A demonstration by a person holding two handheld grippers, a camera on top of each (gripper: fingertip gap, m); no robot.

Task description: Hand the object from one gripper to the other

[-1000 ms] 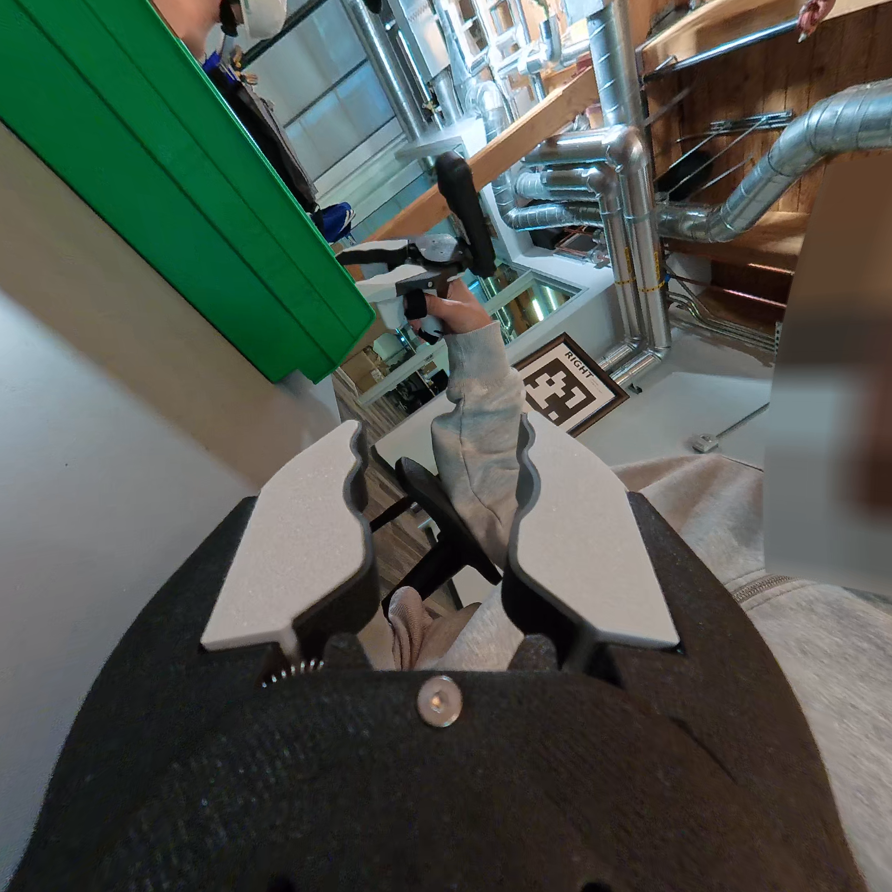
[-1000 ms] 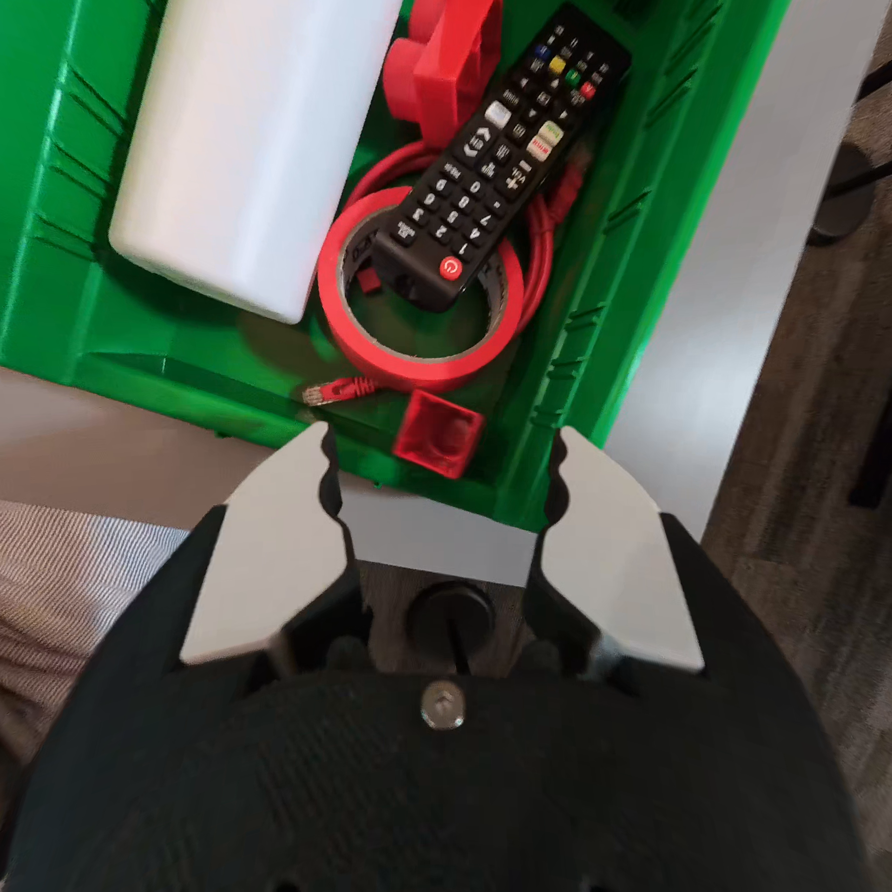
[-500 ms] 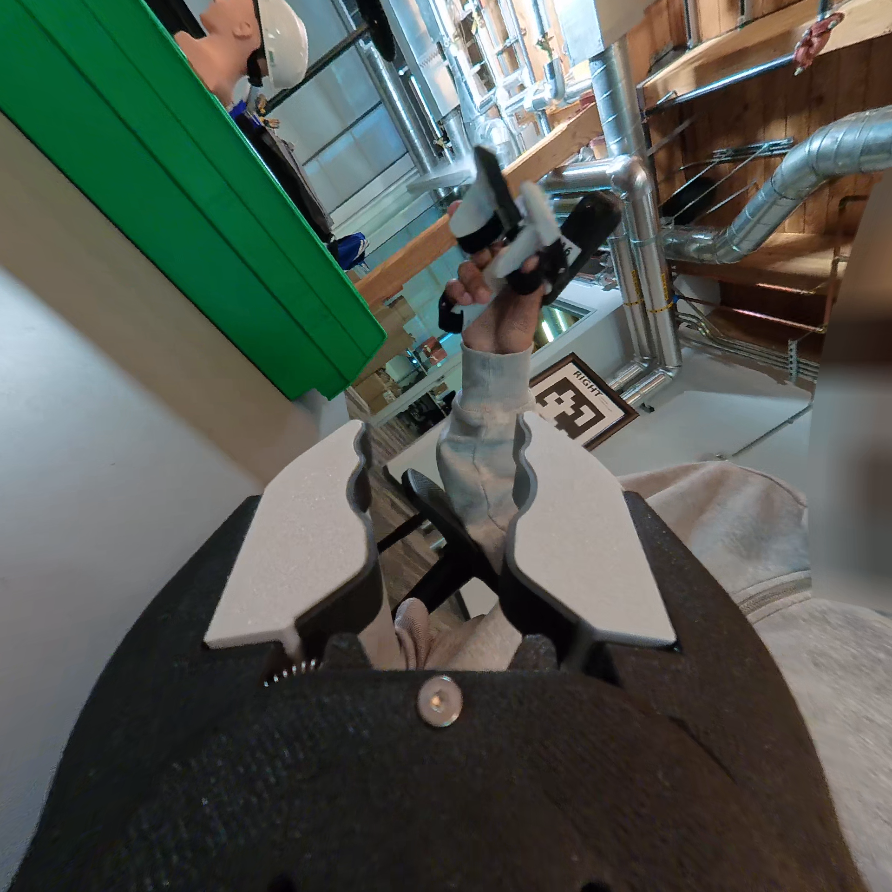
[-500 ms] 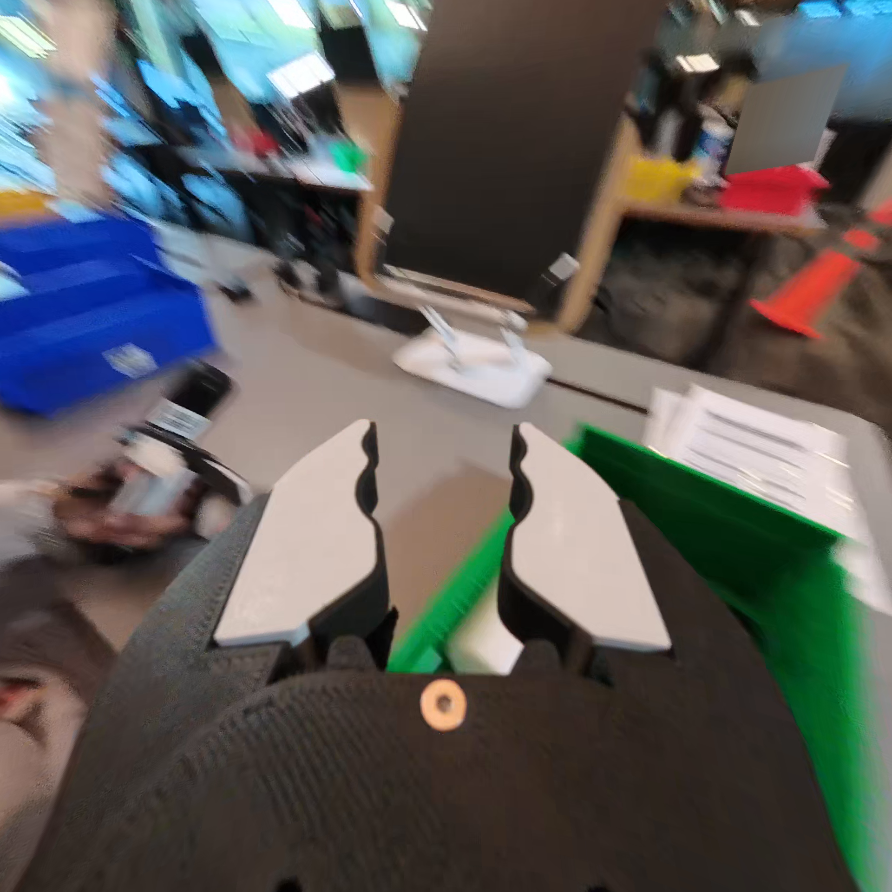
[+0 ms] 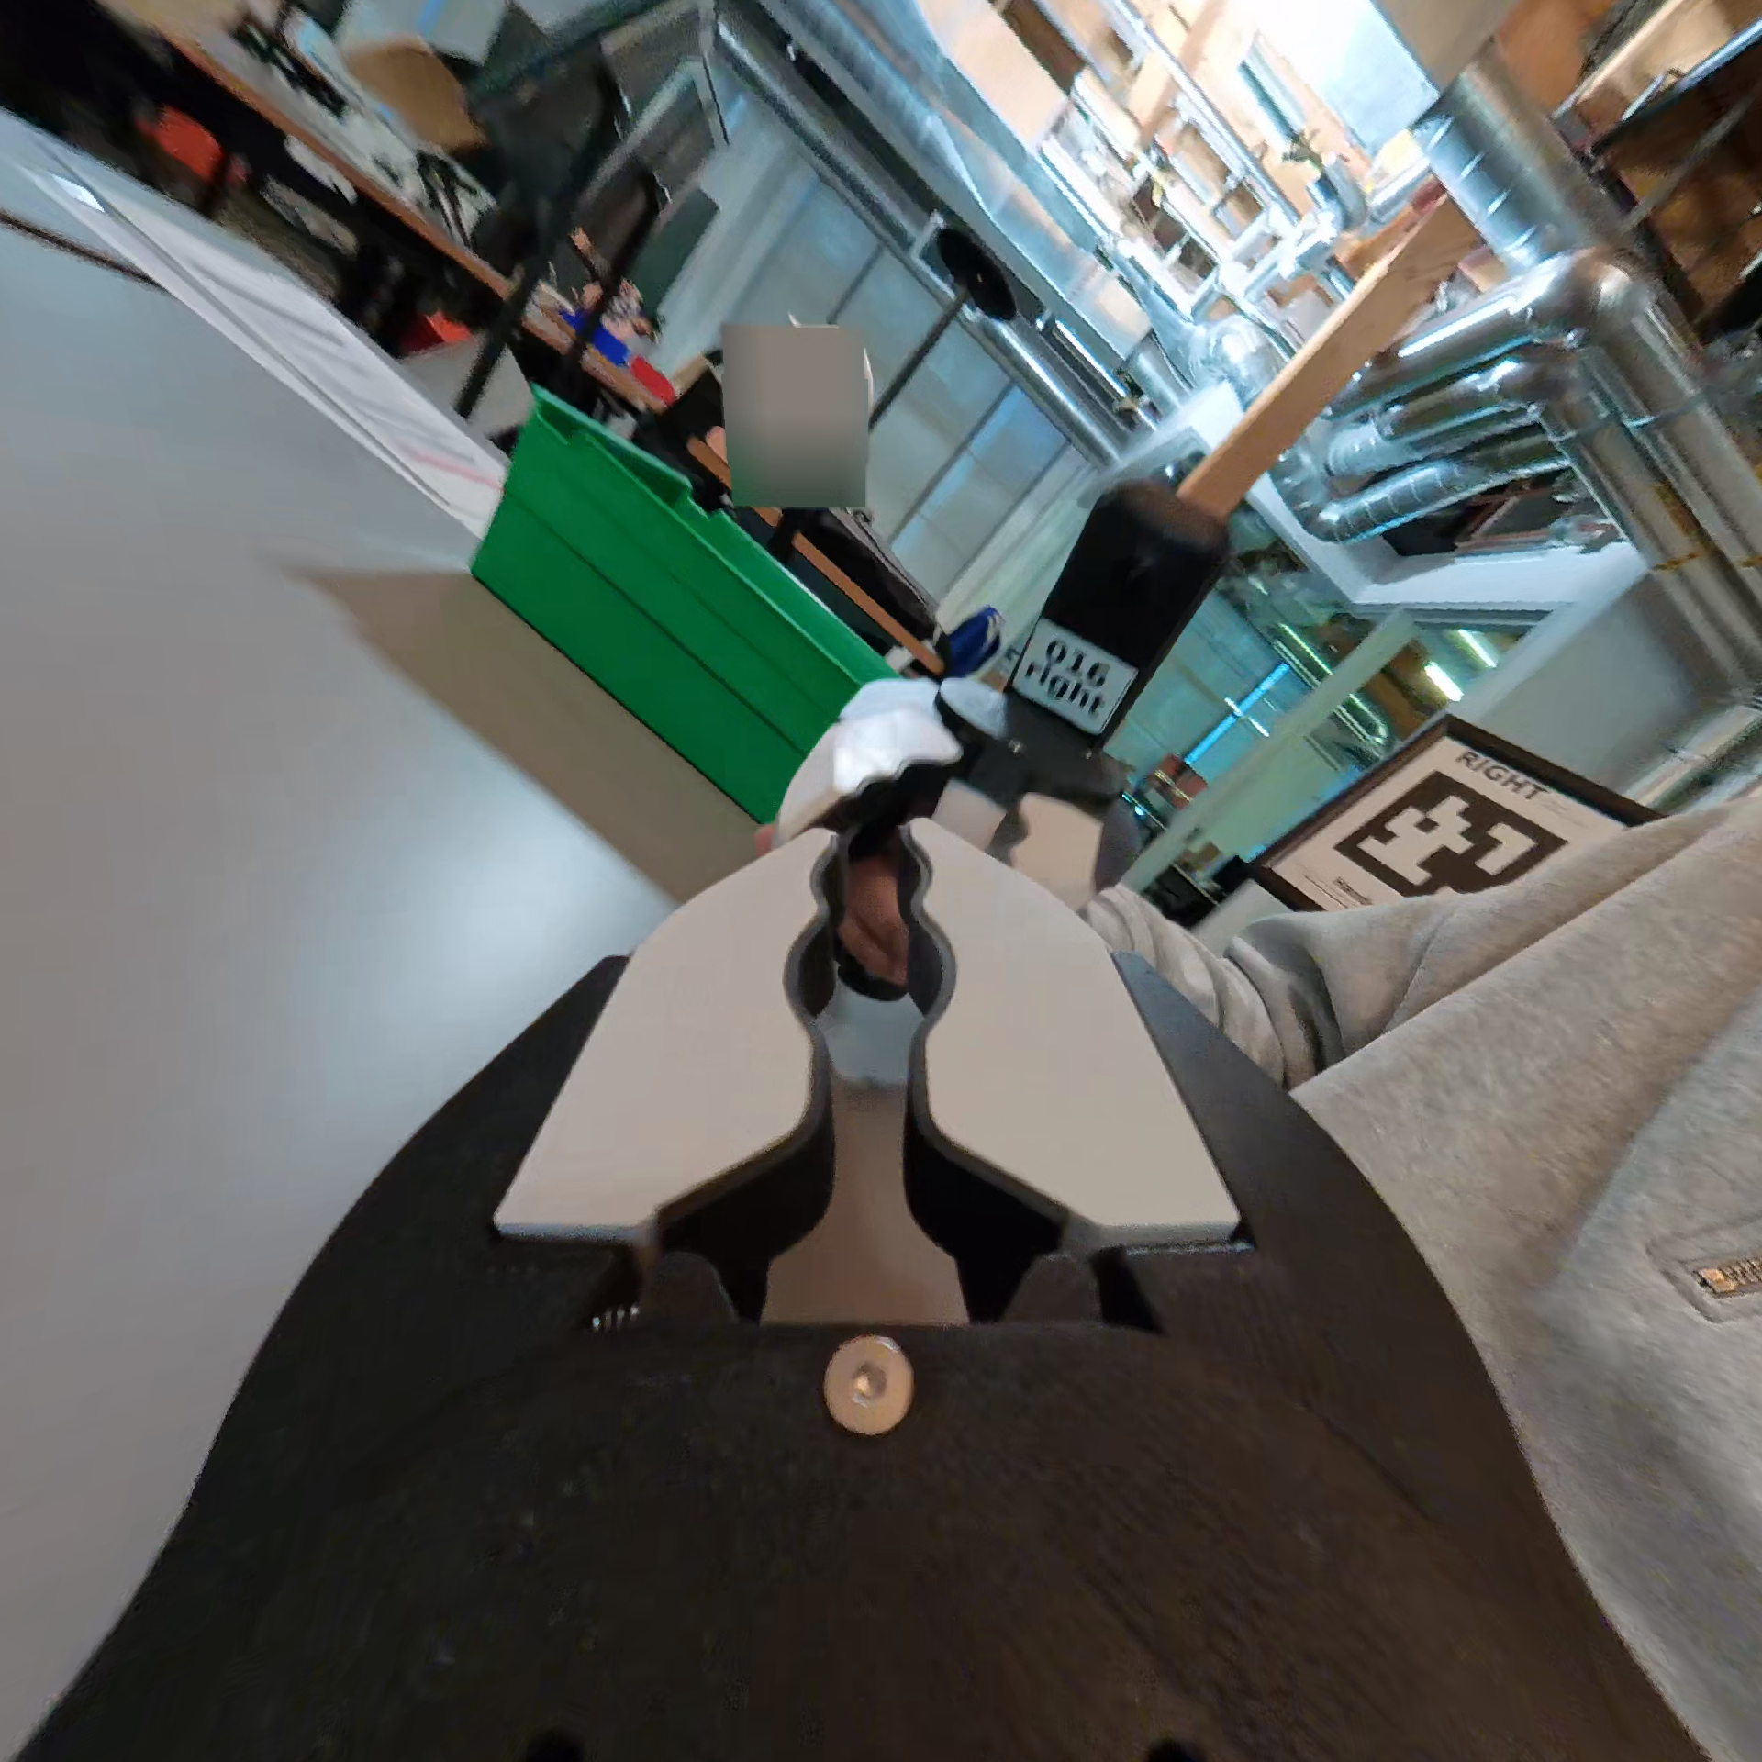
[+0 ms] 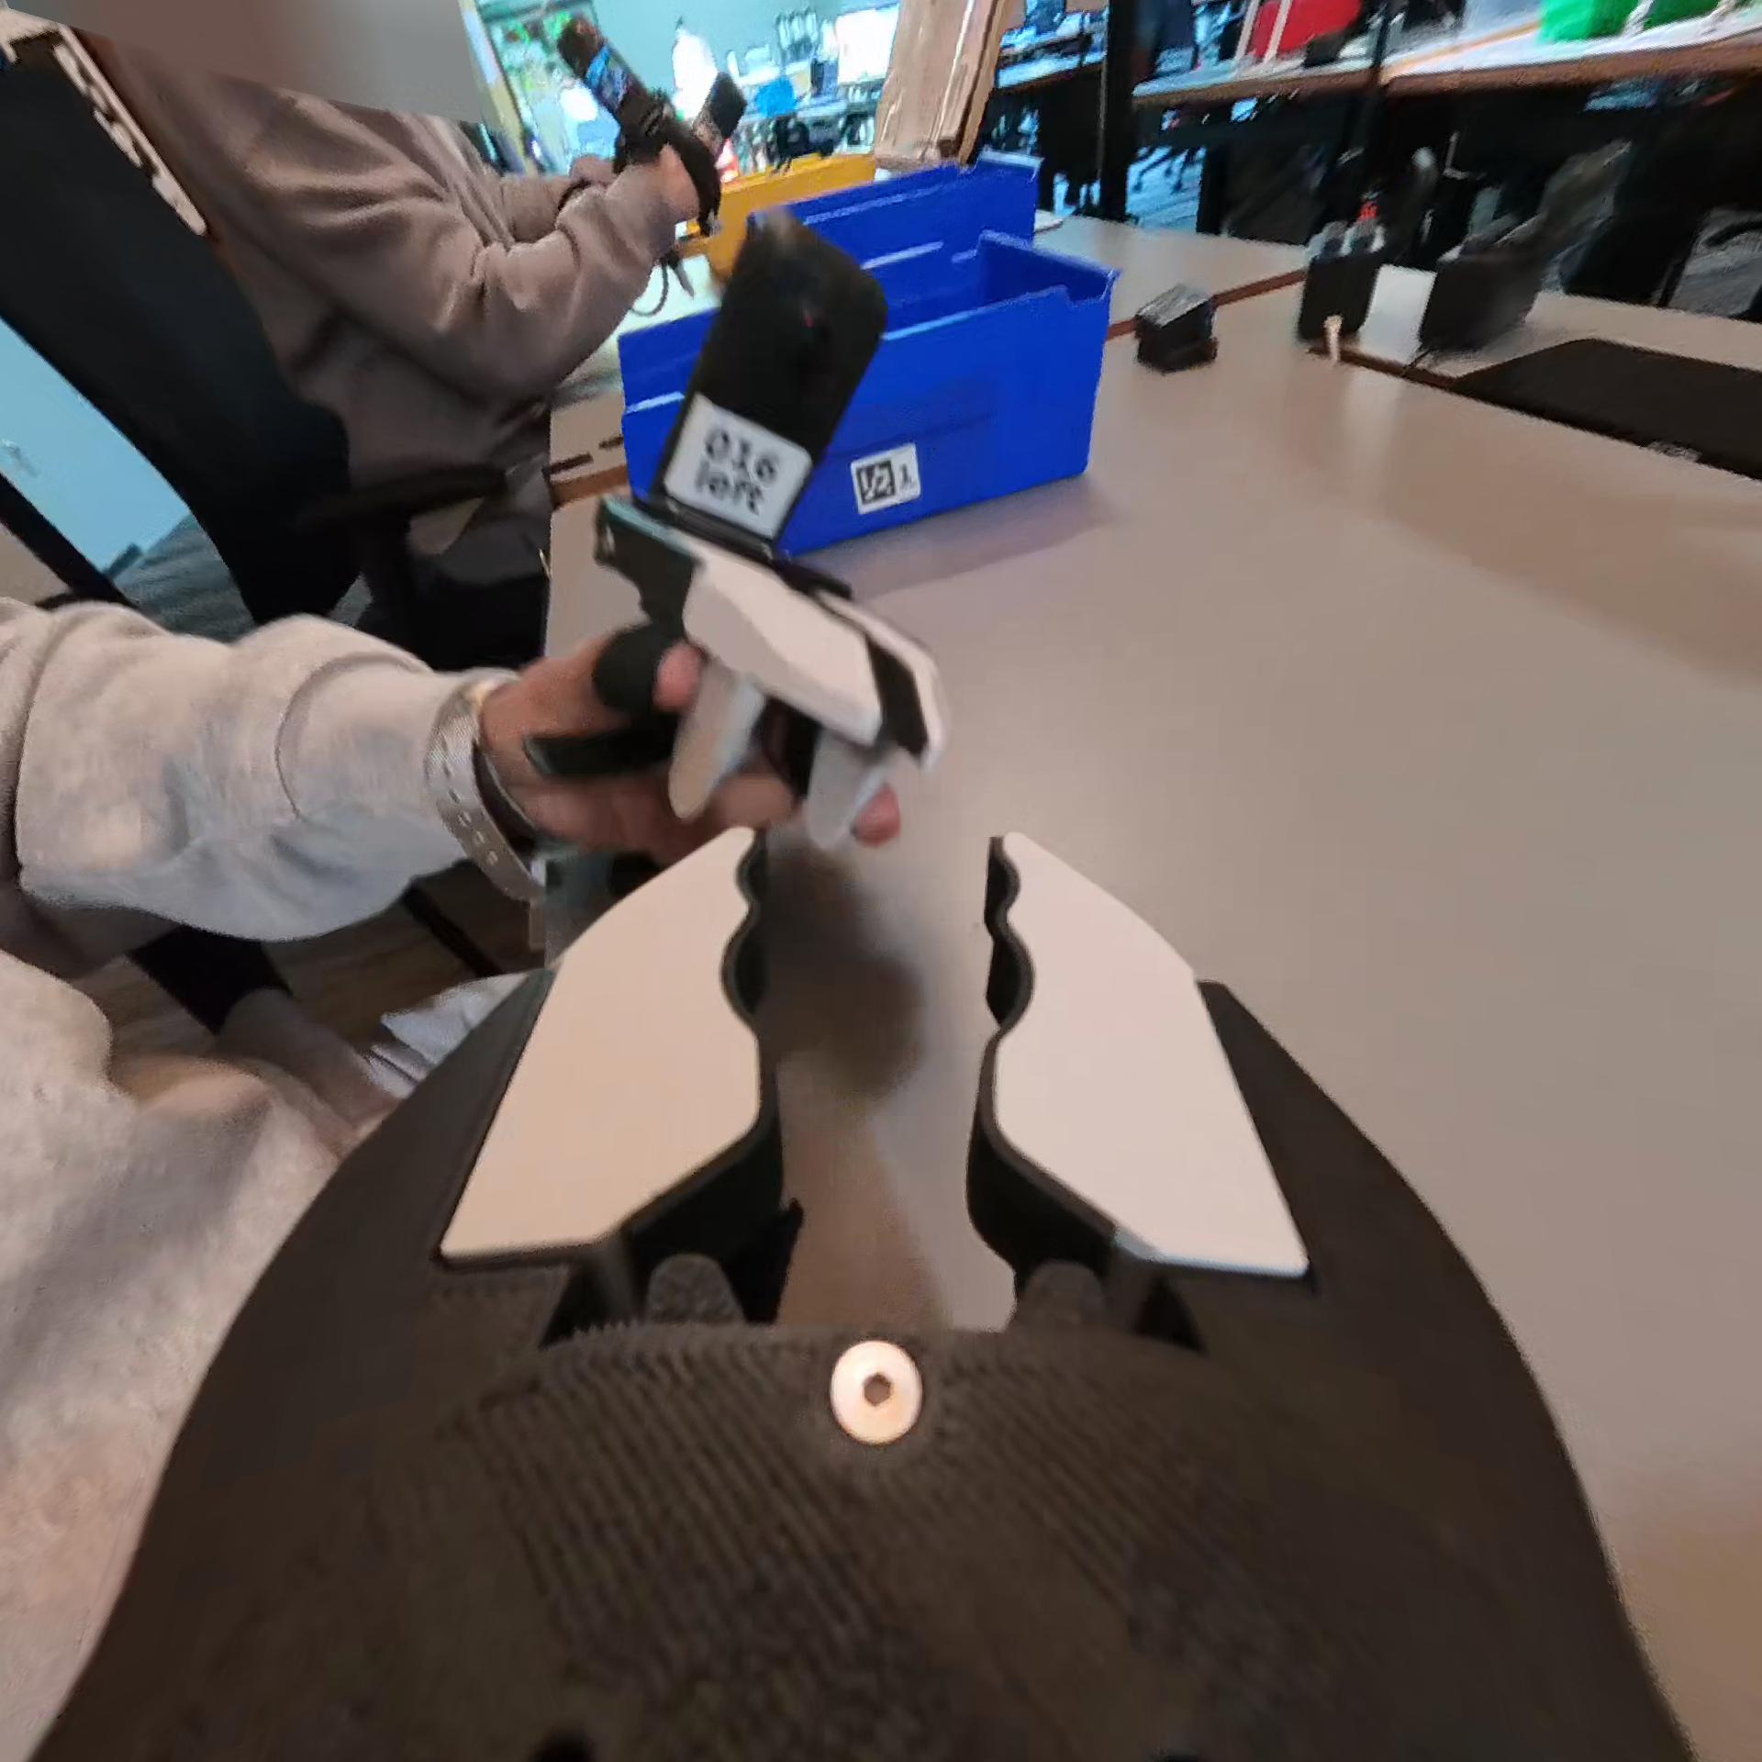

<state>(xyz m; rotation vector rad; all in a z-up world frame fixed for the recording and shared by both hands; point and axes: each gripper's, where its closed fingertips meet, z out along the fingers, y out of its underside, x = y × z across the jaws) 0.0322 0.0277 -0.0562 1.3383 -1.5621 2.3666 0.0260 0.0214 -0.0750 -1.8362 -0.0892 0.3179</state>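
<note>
Left wrist view: the left gripper [image 5: 870,863] has its jaws nearly closed with nothing between them. The right gripper [image 5: 882,763] is beyond, in front of a green bin [image 5: 658,610] on the table [image 5: 191,763].

Right wrist view: the right gripper [image 6: 872,863] has its jaws open and empty over the table [image 6: 1335,715], with the left gripper [image 6: 810,686] near a blue bin [image 6: 953,381]. No handover object shows.
</note>
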